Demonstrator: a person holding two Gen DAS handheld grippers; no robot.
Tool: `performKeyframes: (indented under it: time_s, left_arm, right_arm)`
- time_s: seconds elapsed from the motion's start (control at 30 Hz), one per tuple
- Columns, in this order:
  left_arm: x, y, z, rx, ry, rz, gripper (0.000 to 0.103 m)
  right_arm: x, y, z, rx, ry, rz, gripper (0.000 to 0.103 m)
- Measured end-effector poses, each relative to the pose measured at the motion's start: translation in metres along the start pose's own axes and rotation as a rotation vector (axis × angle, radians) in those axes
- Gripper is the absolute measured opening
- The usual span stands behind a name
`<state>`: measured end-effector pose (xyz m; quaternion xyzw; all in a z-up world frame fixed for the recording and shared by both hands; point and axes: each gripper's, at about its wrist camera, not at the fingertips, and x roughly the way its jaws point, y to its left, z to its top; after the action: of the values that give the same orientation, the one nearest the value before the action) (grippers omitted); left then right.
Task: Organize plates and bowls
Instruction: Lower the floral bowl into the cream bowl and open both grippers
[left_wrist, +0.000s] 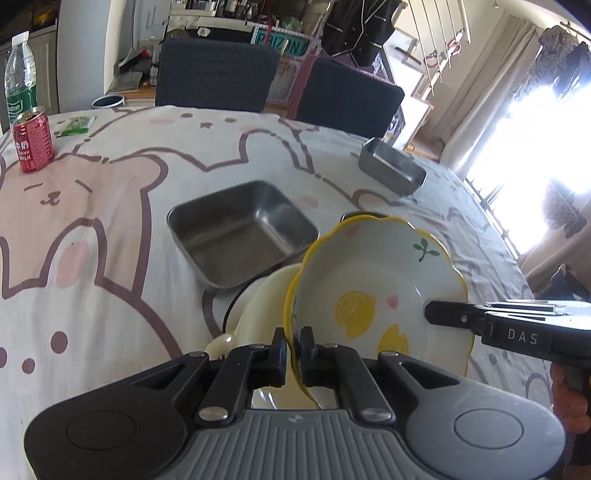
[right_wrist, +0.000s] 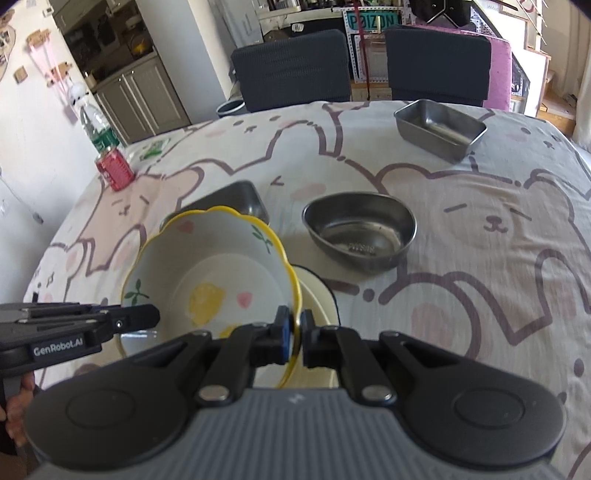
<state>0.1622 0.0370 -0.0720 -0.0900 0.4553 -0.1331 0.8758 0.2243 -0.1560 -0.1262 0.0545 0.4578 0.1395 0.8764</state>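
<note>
A white scalloped bowl with a yellow rim and lemon prints (left_wrist: 369, 266) (right_wrist: 214, 258) hangs tilted just above the table, held from both sides. My left gripper (left_wrist: 293, 339) is shut on its near rim and shows as a dark finger (right_wrist: 153, 317) in the right wrist view. My right gripper (right_wrist: 295, 326) is shut on the opposite rim, its tip (left_wrist: 434, 312) reaching in from the right in the left wrist view. Beneath the bowl lies a cream dish with a dark rim (left_wrist: 266, 295) (right_wrist: 314, 291), mostly hidden.
A square steel tray (left_wrist: 240, 229) (right_wrist: 236, 197), an oval steel bowl (right_wrist: 360, 232) and a rectangular steel tin (left_wrist: 391, 170) (right_wrist: 439, 129) stand on the bear-print cloth. A red can (left_wrist: 32, 142) and water bottle (left_wrist: 20, 77) stand far left. Two dark chairs (right_wrist: 291, 70) line the far edge.
</note>
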Motion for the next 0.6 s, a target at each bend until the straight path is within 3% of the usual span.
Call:
performKeyframes:
  time_s: [0.6]
  left_arm:
    - [0.023, -0.005, -0.015, 0.067, 0.11, 0.056, 0.015]
  right_arm:
    - [0.011, 0.007, -0.008, -0.06, 0.055, -0.033, 0.006]
